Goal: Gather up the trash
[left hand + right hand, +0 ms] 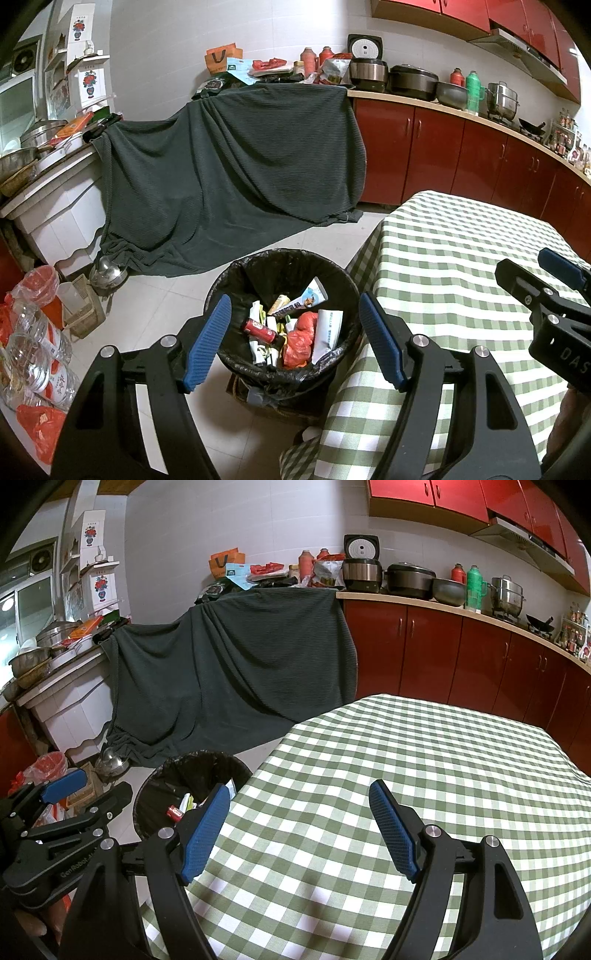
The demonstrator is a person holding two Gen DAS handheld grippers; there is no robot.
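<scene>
- The left tongs (295, 339) stand spread with nothing between the blue pads (208, 343). They point down over the open mouth of the trash bin (236, 266), which I read as a dropping pose above it.
- The right tongs (299, 827) are likewise spread and empty. They hang above the counter (424, 760), which is draped in a green-and-white checked cloth, with no litter visible on the part that shows.
- The bin stands on the floor, just beside the counter's left edge, so anything lifted from the counter needs only a short carry to the left.
- Its black liner is folded over the rim, likely to keep the bag from slipping in.
- The trash lies inside the bin, directly beyond and below the left tongs: a small red can (258, 329), a red plastic bag (301, 338), and paper wrappers (327, 328).
- From the right tongs it sits to the near left, well apart.
- Judging by the bare cloth, collecting looks largely done.
- At far left, on the floor, lie empty clear bottles (35, 343).
</scene>
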